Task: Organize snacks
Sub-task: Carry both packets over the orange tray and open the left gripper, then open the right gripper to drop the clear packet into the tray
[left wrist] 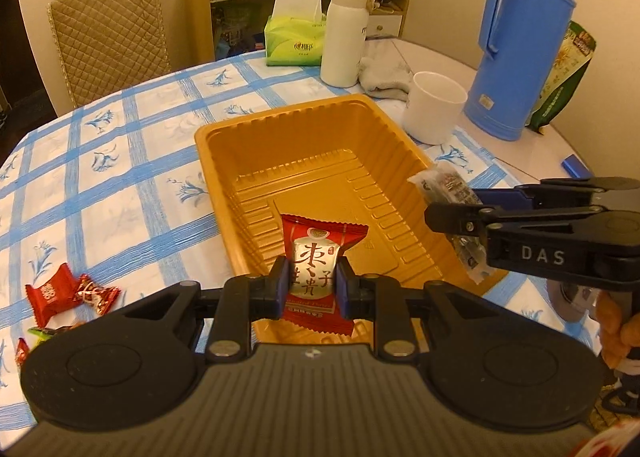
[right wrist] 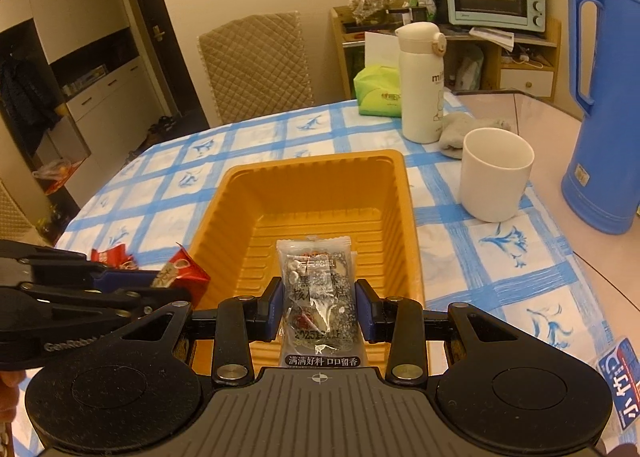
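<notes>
My left gripper (left wrist: 311,284) pinches a red snack packet (left wrist: 318,269) above the orange tray (left wrist: 304,161). My right gripper (right wrist: 319,307) clamps a clear snack packet (right wrist: 318,297) over it.

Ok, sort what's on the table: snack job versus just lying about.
Job:
red snack packet in left claw
clear dark snack packet in right claw
orange tray
loose red candies

Lying about:
blue thermos
white cup
white bottle
tissue pack

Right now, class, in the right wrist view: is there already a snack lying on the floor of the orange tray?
No: the orange tray shows only its bare ribbed floor, and the clear snack packet is clamped in the right gripper above it.
</notes>
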